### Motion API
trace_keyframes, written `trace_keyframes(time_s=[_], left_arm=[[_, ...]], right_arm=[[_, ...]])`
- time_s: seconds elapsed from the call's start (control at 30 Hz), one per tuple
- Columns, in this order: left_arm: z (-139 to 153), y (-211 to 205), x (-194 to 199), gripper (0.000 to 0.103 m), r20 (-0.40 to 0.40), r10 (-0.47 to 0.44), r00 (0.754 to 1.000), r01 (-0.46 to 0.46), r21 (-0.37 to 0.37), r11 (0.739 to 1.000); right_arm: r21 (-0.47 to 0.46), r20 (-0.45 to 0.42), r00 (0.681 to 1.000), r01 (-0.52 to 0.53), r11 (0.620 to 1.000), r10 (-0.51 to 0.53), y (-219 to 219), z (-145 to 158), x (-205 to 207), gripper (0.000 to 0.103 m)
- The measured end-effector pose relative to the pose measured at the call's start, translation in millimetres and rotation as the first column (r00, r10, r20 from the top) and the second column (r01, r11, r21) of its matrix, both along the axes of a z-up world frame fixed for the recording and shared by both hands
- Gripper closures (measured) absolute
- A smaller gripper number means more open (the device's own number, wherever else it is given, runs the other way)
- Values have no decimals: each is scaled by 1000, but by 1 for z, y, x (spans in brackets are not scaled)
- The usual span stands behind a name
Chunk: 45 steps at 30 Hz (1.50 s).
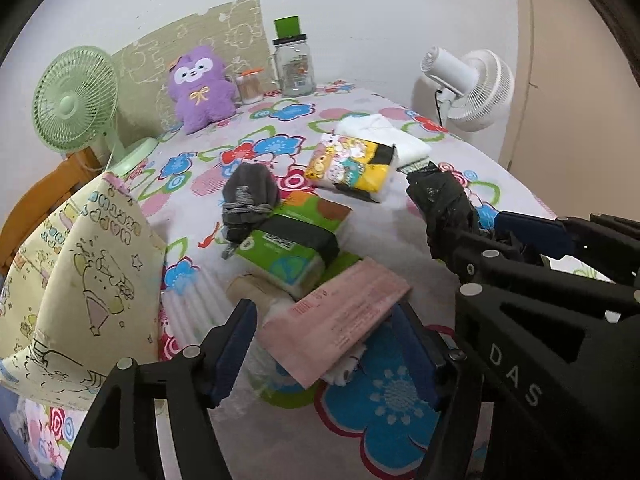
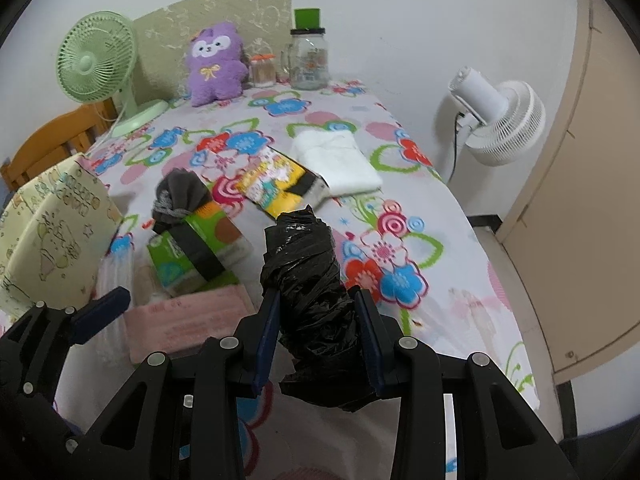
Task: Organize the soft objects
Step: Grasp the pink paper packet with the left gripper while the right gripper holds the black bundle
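Right tool (image 2: 316, 332) clamps black bag roll (image 2: 304, 264), long axis pointing forward along its fingers.

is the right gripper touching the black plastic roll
Touching. The right wrist view shows the right gripper with both jaws pressed against the sides of the black plastic roll, lifting it clear of the flowered cloth.

Both grippers are matte black plastic linkage frames with triangular cutouts and silver round pivot pins. Left gripper (image 1: 324, 354) and right gripper (image 2: 320, 340) carry dark blue finger pads. White "DAS" lettering on right gripper's housing.
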<state>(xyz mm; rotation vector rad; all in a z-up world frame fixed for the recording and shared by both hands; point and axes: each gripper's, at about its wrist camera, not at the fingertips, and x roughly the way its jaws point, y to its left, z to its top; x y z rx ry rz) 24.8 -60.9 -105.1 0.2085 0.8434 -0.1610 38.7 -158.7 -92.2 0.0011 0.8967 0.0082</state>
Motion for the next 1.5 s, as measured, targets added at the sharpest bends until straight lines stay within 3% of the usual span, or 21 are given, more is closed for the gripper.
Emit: trace_keyframes(time_s=[0.13, 0.33, 0.4, 0.5, 0.8, 0.87, 1.03, 1.1, 1.17, 1.3, 1.37, 1.5], left_arm=[[-5, -7, 1, 32, 1, -24, 1000, 24, 24, 999], [-10, -14, 9, 45, -9, -29, 1000, 29, 54, 998], [-10, -16, 11, 56, -11, -30, 999, 31, 59, 998], [-11, -17, 13, 58, -19, -32, 999, 33, 62, 998], [-7, -19, 14, 65, -31, -56, 998, 57, 27, 998], [-5, -19, 14, 82, -31, -55, 998, 55, 20, 998], [3, -18, 13, 88, -34, -62, 998, 61, -27, 998], [4, -16, 13, 87, -35, -57, 998, 56, -33, 998], [3, -14, 13, 71, -40, -47, 998, 46, -27, 999], [-3, -9, 18, 56, -52, -7, 999, 6, -17, 1000], [-6, -8, 21, 40, -66, -13, 998, 11, -20, 1000], [-11, -9, 27, 29, -92, -12, 996, 12, -8, 1000]], right_arm=[[6, -26, 999, 18, 1000, -18, -6, -8, -1, 62], [9, -33, 999, 34, 999, -34, -13, -12, 2, 62], [10, -34, 999, 35, 999, -34, -14, -12, 3, 62], [13, -35, 999, 35, 999, -35, -15, -13, 5, 62], [29, -40, 999, 37, 999, -36, -17, -11, 9, 62], [33, -42, 999, 34, 999, -32, -16, -11, 9, 62], [29, -31, 999, 24, 999, -23, -12, -5, 6, 62], [19, -27, 999, 24, 1000, -24, -10, -3, 5, 62], [21, -26, 999, 25, 999, -25, -10, -3, 4, 62], [12, -26, 1000, 17, 1000, -17, -7, -3, 4, 62], [9, -32, 999, 19, 1000, -19, -6, -4, 6, 62], [3, -51, 998, 29, 1000, -29, -7, -9, 11, 62]])
